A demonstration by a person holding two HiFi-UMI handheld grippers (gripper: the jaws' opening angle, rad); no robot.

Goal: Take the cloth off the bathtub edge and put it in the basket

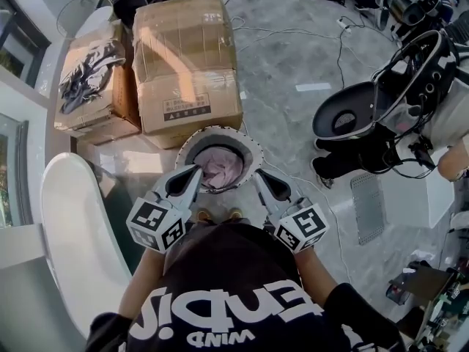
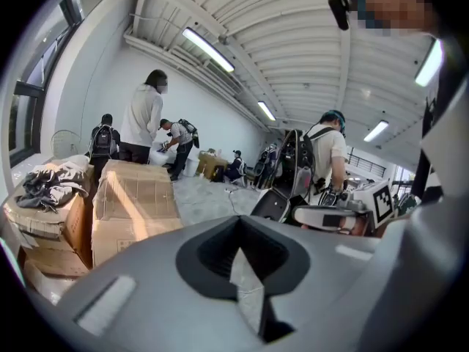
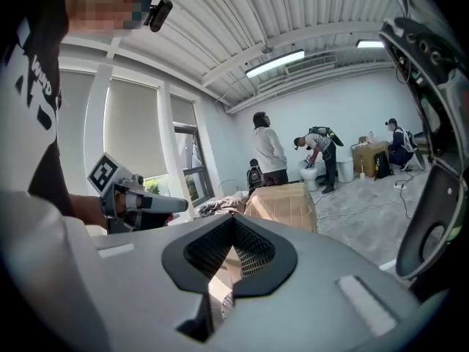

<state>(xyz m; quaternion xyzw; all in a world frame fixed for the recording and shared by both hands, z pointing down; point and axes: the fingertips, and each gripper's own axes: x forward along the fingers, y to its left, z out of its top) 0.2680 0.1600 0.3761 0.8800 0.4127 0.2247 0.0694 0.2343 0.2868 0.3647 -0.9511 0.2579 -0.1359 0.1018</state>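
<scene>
A person in a black shirt with white lettering [image 1: 234, 306] holds two grey handheld grippers side by side above a round basket with a white perforated rim [image 1: 245, 144], which stands on the grey marbled floor [image 1: 293, 50] just in front of the person's feet. The pale pink cloth [image 1: 222, 167] lies bunched inside the basket, clear of both tools. The left gripper [image 1: 193, 173] hangs over the basket's left rim with its jaws pressed together and nothing between them, as its own view confirms. The right gripper [image 1: 261, 176] hangs over the right rim, its jaws likewise closed and empty. A cube with square black-and-white markers sits at the rear of each tool. The smooth white bathtub [image 1: 69, 226] curves along the person's left, its visible edge bare. Beyond the basket stands a large brown cardboard box [image 1: 187, 64], touching a smaller brown cardboard box [image 1: 91, 97] that carries a crumpled dark grey garment [image 1: 88, 75] on its top. To the right stands a black-and-white shell-shaped seat unit [image 1: 366, 112], with thin cables [image 1: 337, 50] trailing across the floor behind it. In the left gripper view, a person in a white top [image 2: 143, 119] stands behind the boxes, and others are gathered at the far end of the white-walled hall.
</scene>
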